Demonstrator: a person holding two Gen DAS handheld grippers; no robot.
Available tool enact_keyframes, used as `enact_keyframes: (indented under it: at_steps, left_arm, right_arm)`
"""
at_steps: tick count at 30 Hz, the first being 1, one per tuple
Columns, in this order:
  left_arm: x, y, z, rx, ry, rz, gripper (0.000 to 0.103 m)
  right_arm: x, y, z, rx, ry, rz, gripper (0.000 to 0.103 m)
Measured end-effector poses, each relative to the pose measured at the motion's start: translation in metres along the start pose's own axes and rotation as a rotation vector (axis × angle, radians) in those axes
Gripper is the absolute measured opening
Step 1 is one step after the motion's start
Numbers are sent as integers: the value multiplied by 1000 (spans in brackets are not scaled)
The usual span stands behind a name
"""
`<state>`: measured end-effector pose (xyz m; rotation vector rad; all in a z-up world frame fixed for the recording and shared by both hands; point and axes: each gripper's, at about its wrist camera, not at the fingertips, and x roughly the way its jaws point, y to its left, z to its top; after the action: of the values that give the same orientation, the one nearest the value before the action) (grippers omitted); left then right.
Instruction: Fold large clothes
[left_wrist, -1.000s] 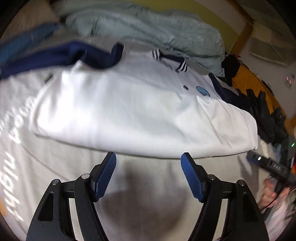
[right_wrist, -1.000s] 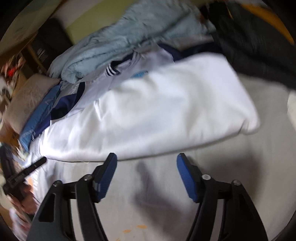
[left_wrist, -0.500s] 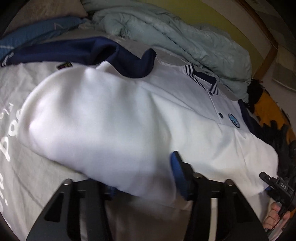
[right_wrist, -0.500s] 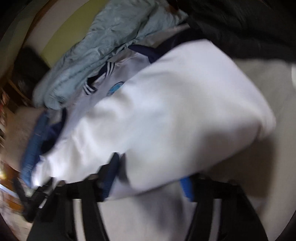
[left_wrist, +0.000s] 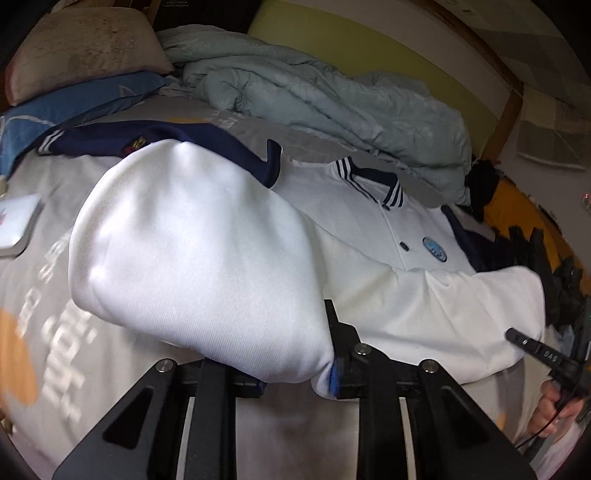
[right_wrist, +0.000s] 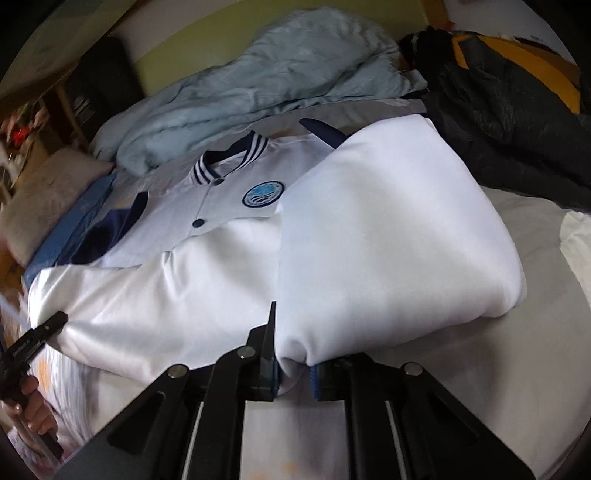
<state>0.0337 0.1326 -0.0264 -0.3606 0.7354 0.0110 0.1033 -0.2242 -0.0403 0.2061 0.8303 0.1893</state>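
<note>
A white jacket (left_wrist: 207, 251) with navy sleeves, a striped collar (left_wrist: 373, 181) and a round blue badge (right_wrist: 264, 194) lies on the bed. Its near edge is bunched and raised off the sheet. My left gripper (left_wrist: 295, 373) is closing, with a thick fold of the white cloth pinched between its blue pads; the left pad is hidden under the cloth. In the right wrist view my right gripper (right_wrist: 293, 373) is closing too, its pads squeezing a narrow tuck of the same edge. Each view shows the other gripper's tip at that edge.
A crumpled pale blue duvet (left_wrist: 332, 99) lies behind the jacket against the yellow-green wall. Pillows (left_wrist: 81, 48) are stacked at the far left. A dark and orange puffer coat (right_wrist: 517, 92) lies at the right. A grey printed sheet (left_wrist: 55, 332) covers the bed, and a flat white device (left_wrist: 18, 225) rests on it.
Both grippers stood open before the jacket's near edge; they moved forward over it, closed on the white cloth and raised the edge a little.
</note>
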Motion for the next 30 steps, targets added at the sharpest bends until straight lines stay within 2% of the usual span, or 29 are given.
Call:
enact_keyframes:
  at_steps: [5, 10, 12, 14, 16, 19, 23, 27, 29, 30]
  left_arm:
    - [-5, 8, -10, 9, 43, 12, 25]
    - [11, 10, -18, 38, 148, 47, 31]
    - [17, 4, -23, 69, 198, 36, 45]
    - [16, -1, -27, 86, 233, -44, 52]
    - [6, -2, -31, 88, 216, -88, 52]
    - [-6, -10, -38, 134, 184, -95, 53]
    - [-24, -22, -42, 146, 141, -130, 53]
    - [-52, -42, -47, 262, -12, -52, 55]
    - [-66, -51, -46, 295, -84, -60, 56]
    - [-70, -53, -43, 290, -108, -72, 60]
  right_arm:
    - [-6, 12, -29, -46, 29, -13, 11]
    - [-1, 12, -37, -62, 49, -34, 16]
    - [-2, 12, -38, -64, 53, -24, 25]
    - [-4, 17, -41, -93, 52, -23, 29]
    - [-9, 25, -44, -134, 33, -30, 31]
    - [-14, 35, -47, -183, 13, -14, 38]
    - [-15, 41, -49, -199, 11, -6, 44]
    - [-19, 39, -48, -170, 20, 16, 44]
    - [-24, 38, -47, -153, 21, 29, 44]
    - [-28, 38, -46, -145, 12, 34, 44]
